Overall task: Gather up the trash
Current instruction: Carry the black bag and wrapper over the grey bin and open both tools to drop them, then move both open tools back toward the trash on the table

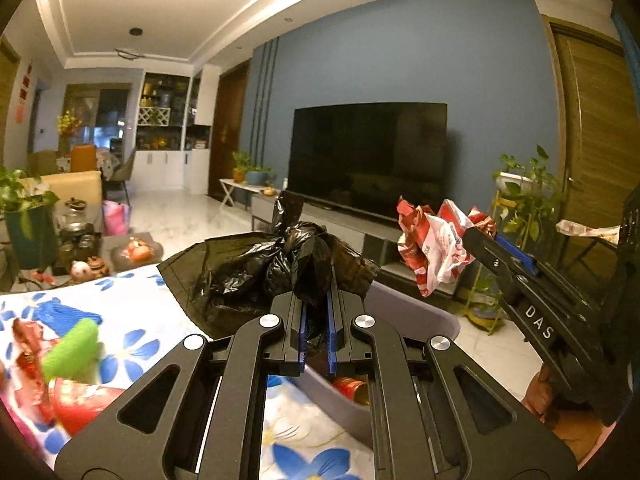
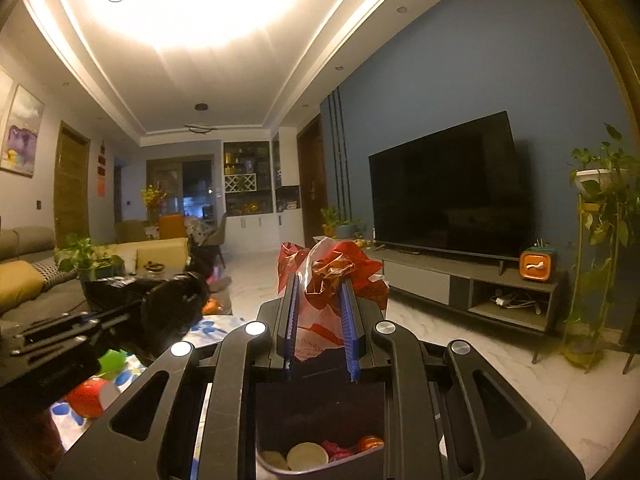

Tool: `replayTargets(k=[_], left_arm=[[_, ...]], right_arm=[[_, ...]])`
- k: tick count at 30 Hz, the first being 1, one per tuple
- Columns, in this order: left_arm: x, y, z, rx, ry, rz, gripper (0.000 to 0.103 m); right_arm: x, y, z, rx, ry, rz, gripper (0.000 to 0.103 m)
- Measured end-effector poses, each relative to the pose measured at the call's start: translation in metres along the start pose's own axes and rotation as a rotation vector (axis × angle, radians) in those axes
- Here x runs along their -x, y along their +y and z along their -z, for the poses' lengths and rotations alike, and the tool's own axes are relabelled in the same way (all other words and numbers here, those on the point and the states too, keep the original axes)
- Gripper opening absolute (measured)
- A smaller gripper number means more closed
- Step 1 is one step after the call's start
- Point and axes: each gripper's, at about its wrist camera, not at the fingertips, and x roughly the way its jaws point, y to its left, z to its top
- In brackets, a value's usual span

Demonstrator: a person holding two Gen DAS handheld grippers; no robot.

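Observation:
My left gripper (image 1: 316, 300) is shut on a pinch of a crumpled black trash bag (image 1: 256, 272), which bulges out ahead of the fingers above the table. To its right, my right gripper (image 1: 478, 236) is shut on a bundle of red and white wrappers (image 1: 436, 246). In the right wrist view those wrappers (image 2: 334, 276) sit squeezed between the blue pads, directly above a grey bin (image 2: 320, 404) holding round lids and coloured scraps. The black bag (image 2: 172, 304) and the left gripper (image 2: 120, 312) show at the left there. The bin's rim (image 1: 416, 308) lies just below the bag.
The table has a blue-flower cloth (image 1: 132, 344) with a green scrap (image 1: 74, 348) and red wrappers (image 1: 80, 400) on it. A TV (image 2: 448, 188) on a low cabinet stands ahead, a plant stand (image 2: 600, 240) to the right, and a sofa (image 2: 24, 280) to the left.

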Motion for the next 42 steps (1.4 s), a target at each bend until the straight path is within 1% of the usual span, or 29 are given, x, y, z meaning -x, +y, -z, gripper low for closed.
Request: replayTargets(k=[5, 9, 14, 23, 34, 35, 36, 37, 38, 40, 42], left_arm=[[-0.026, -0.003, 0.003, 0.009, 0.021, 0.041, 0.007], [-0.037, -0.009, 0.007, 0.005, 0.034, 0.059, 0.007], [-0.053, -0.007, 0.011, 0.027, 0.052, 0.082, 0.007], [-0.065, -0.008, 0.016, 0.028, 0.061, 0.099, 0.007], [-0.08, -0.002, 0.02, 0.038, 0.09, 0.12, 0.008], [-0.081, -0.002, 0.021, 0.04, 0.097, 0.12, 0.01], [-0.084, -0.002, 0.022, 0.043, 0.105, 0.117, 0.016], [-0.086, -0.001, 0.022, 0.045, 0.113, 0.115, 0.025], [-0.088, -0.002, 0.022, 0.047, 0.118, 0.118, 0.03], [-0.089, -0.001, 0.025, 0.052, 0.117, 0.113, 0.048], [-0.087, 0.001, 0.028, 0.06, 0.114, 0.103, 0.055]], right_arm=[[-0.008, -0.003, 0.006, -0.006, 0.008, 0.016, 0.021], [-0.008, -0.008, 0.007, -0.009, 0.013, 0.021, 0.021], [-0.015, -0.01, 0.009, -0.018, 0.025, 0.023, 0.021], [-0.019, -0.01, 0.01, -0.021, 0.034, 0.02, 0.022], [-0.029, -0.015, 0.013, -0.022, 0.046, 0.009, 0.025], [-0.03, -0.016, 0.014, -0.021, 0.047, 0.011, 0.025], [-0.031, -0.016, 0.014, -0.021, 0.049, 0.013, 0.027], [-0.03, -0.015, 0.015, -0.023, 0.051, 0.013, 0.028], [-0.031, -0.016, 0.015, -0.026, 0.052, 0.014, 0.029], [-0.03, -0.017, 0.016, -0.028, 0.052, 0.021, 0.031], [-0.029, -0.017, 0.016, -0.03, 0.055, 0.024, 0.032]])
